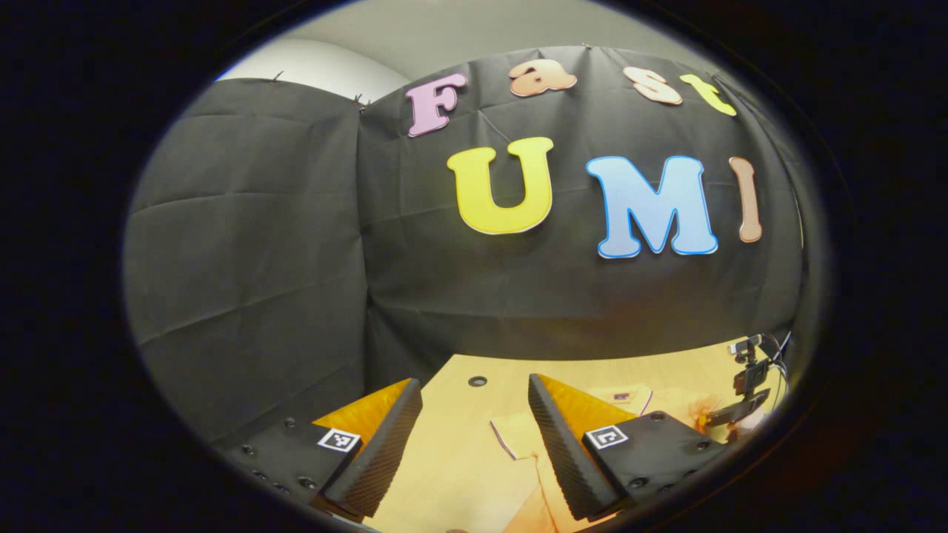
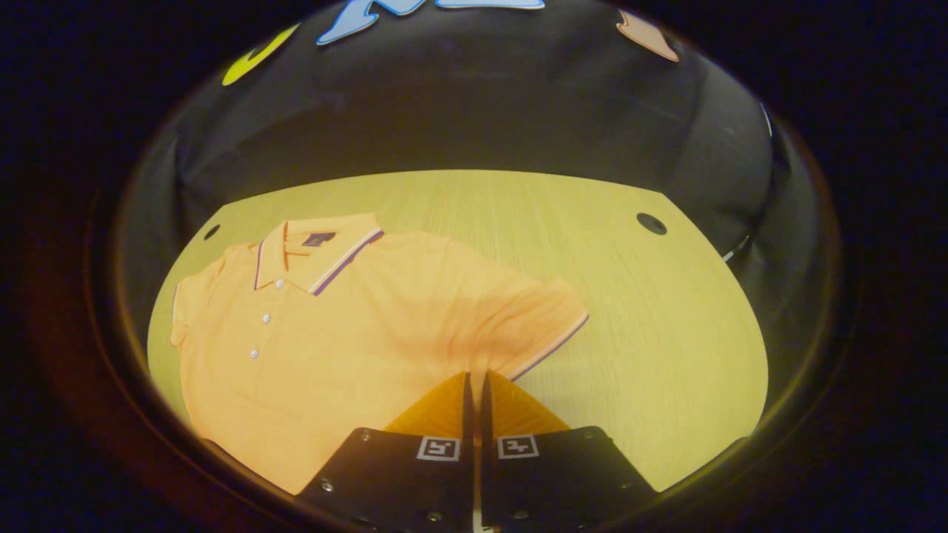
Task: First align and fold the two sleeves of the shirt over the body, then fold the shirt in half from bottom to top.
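An orange polo shirt (image 2: 355,326) lies face up and flat on the wooden table (image 2: 629,296), collar (image 2: 318,252) toward the far side. One short sleeve (image 2: 541,311) with a striped cuff spreads to the right in the right gripper view, the other sleeve (image 2: 189,303) sits at the left edge. My right gripper (image 2: 474,379) is shut, its tips over the shirt just below the right-hand sleeve; no fabric shows lifted between them. My left gripper (image 1: 474,382) is open and tilted up toward the booth wall, with part of the shirt (image 1: 474,474) on the table below its fingers.
The table has round holes near its far corners (image 2: 652,223) (image 2: 212,232). A small device on a stand (image 1: 748,385) with cables sits at the table's edge, right in the left gripper view. Bare wood (image 2: 666,355) lies to the right of the shirt.
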`<move>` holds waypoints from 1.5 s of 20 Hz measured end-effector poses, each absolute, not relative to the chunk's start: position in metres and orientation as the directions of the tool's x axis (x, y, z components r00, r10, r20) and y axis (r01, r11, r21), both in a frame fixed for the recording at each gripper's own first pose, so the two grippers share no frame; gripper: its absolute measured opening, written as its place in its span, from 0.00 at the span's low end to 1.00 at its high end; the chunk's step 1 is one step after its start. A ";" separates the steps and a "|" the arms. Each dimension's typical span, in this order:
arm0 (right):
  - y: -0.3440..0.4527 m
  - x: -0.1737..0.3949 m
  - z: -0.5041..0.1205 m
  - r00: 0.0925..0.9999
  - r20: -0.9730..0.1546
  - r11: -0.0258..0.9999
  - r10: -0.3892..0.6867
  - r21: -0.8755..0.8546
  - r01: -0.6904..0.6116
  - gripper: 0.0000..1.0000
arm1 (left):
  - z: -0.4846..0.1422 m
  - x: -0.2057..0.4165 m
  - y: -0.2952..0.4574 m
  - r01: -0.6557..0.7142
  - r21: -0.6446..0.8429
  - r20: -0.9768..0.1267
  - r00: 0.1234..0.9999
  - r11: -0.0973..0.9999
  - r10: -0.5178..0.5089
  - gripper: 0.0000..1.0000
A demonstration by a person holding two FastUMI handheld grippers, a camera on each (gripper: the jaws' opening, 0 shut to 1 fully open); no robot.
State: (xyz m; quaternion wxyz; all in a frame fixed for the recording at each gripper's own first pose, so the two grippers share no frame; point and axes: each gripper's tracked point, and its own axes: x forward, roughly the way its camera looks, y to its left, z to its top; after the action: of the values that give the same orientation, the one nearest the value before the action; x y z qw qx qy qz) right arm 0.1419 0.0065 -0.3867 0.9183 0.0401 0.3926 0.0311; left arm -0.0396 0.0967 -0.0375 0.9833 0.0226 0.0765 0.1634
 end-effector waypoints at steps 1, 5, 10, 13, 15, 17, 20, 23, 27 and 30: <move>0.007 0.145 -0.379 0.705 -0.705 0.996 0.083 0.080 -0.038 0.04 | -0.039 -0.040 0.098 -0.320 0.069 -0.145 0.934 0.945 0.327 0.94; 0.027 0.157 -0.343 0.775 -0.624 0.992 0.101 0.009 -0.123 0.04 | -0.043 -0.039 0.103 -0.328 0.058 -0.151 0.931 0.943 0.333 0.94; 0.089 0.160 -0.312 0.797 -0.562 0.942 0.222 -0.088 -0.325 0.04 | -0.046 -0.044 0.113 -0.346 0.044 -0.160 0.924 0.937 0.348 0.95; 0.128 0.152 -0.315 0.767 -0.574 0.890 0.287 -0.135 -0.435 0.04 | -0.049 -0.053 0.121 -0.366 0.042 -0.163 0.916 0.930 0.368 0.95; 0.149 0.147 -0.323 0.739 -0.596 0.862 0.315 -0.147 -0.486 0.07 | -0.050 -0.057 0.129 -0.381 0.044 -0.165 0.909 0.924 0.383 0.94; 0.163 0.139 -0.333 0.709 -0.623 0.844 0.331 -0.140 -0.518 0.04 | -0.055 -0.063 0.136 -0.396 0.047 -0.168 0.902 0.917 0.398 0.95; 0.176 0.130 -0.349 0.655 -0.672 0.836 0.345 -0.097 -0.540 0.08 | -0.058 -0.076 0.146 -0.417 0.053 -0.174 0.891 0.908 0.419 0.94; 0.181 0.128 -0.356 0.640 -0.686 0.848 0.346 -0.063 -0.526 0.24 | -0.060 -0.074 0.147 -0.430 0.049 -0.183 0.884 0.902 0.431 0.95; 0.174 0.127 -0.347 0.651 -0.680 0.864 0.337 -0.052 -0.501 0.33 | -0.072 -0.077 0.154 -0.423 0.029 -0.200 0.885 0.906 0.420 0.94; 0.166 0.126 -0.321 0.690 -0.638 0.880 0.343 -0.039 -0.473 0.49 | -0.080 -0.078 0.154 -0.395 0.014 -0.209 0.897 0.918 0.389 0.95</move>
State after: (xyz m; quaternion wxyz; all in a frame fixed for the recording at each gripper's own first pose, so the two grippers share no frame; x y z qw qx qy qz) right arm 0.1257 0.1659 -0.3214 0.9136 -0.1007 0.3245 0.2233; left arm -0.0775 0.1541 -0.0801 0.9738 -0.0146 0.1045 0.2014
